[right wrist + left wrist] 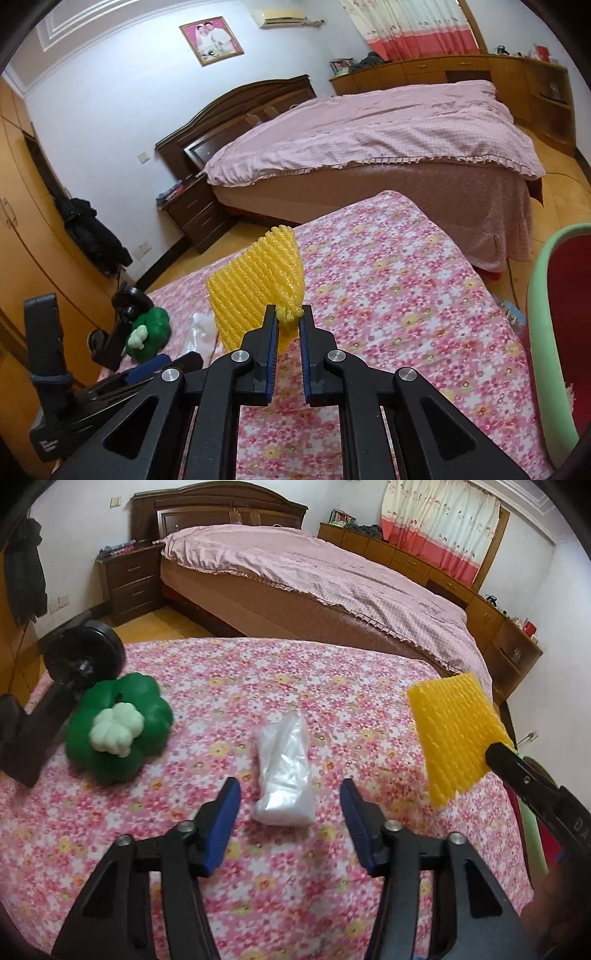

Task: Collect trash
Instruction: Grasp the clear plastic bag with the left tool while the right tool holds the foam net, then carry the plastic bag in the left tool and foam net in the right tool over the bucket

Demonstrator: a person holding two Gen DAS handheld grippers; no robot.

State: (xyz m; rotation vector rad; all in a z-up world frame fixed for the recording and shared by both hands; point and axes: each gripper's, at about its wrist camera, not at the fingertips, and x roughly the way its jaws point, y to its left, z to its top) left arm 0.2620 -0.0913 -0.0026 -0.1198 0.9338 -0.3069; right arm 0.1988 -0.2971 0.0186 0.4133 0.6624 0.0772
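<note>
A crumpled clear plastic bag [283, 768] lies on the floral tablecloth [332, 709], just ahead of my left gripper [290, 794], which is open and empty with a finger on either side of the bag's near end. My right gripper [289, 317] is shut on the corner of a yellow foam net sleeve [255, 295] and holds it above the table; the sleeve also shows in the left wrist view [454, 738]. The plastic bag shows partly behind the sleeve in the right wrist view [197, 328].
A green and white plush toy [118, 727] sits at the table's left beside a black stand with a round base [83, 653]. A green-rimmed red bin [561, 332] stands off the table's right side. A bed [314, 576] lies beyond the far edge.
</note>
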